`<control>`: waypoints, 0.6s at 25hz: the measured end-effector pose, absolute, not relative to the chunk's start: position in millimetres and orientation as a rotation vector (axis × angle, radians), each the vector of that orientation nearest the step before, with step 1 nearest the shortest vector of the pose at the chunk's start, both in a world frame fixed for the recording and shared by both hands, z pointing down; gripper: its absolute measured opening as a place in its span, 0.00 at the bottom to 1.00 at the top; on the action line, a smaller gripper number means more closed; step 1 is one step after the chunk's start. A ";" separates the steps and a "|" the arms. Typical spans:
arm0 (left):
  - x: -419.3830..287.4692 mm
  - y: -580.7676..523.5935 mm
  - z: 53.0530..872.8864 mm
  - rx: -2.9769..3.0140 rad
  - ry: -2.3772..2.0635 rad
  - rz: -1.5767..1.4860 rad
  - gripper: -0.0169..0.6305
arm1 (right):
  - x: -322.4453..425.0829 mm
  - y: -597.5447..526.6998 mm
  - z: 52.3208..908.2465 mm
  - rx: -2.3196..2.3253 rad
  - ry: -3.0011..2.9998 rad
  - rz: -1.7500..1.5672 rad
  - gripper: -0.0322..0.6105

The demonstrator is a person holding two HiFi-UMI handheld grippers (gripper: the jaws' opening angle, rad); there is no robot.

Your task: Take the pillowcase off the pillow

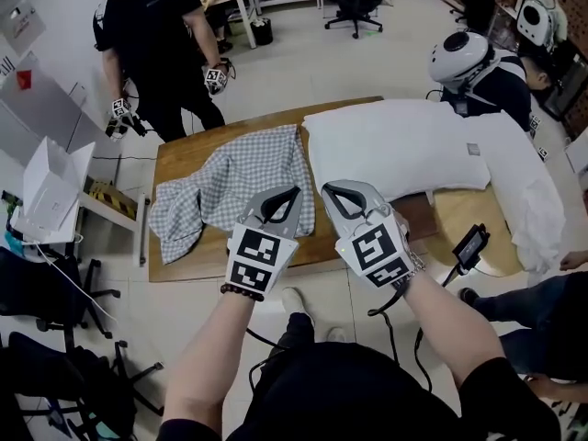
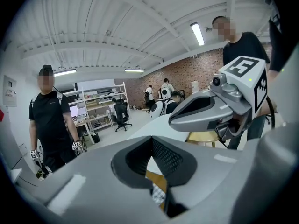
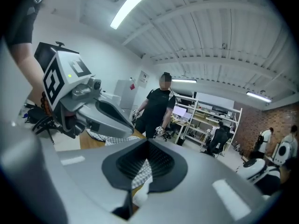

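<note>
Pillowcase [image 1: 230, 186] of grey-and-white checked cloth lies crumpled just beyond the left gripper [image 1: 290, 194], the bare white pillow [image 1: 395, 150] stretching rightward beyond the right gripper [image 1: 331, 191], both claws clenched and empty.

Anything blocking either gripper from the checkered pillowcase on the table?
Nothing visible does. The pillowcase lies uncovered on the table, left of the pillow. The left gripper and right gripper, both shut and empty, sit just in front of it.

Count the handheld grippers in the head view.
4: the left gripper and right gripper, both shut, side by side at centre; two more grippers held by the standing person at upper left. Others may be hidden.
</note>
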State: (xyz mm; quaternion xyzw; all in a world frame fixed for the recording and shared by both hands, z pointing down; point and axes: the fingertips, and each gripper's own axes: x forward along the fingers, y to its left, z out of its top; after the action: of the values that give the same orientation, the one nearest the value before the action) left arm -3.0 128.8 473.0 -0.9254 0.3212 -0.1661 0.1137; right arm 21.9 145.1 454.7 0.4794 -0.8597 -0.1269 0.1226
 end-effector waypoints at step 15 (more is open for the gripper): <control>-5.3 190.4 454.9 -2.662 0.969 -0.382 0.03 | 16.5 202.4 441.0 1.425 -2.546 -0.362 0.05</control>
State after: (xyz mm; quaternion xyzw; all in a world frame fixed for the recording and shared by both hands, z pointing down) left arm -5.3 190.4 454.9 -0.9219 0.3355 -0.1323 0.1412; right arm 16.5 202.4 441.0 0.4822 -0.8616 -0.1226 0.1004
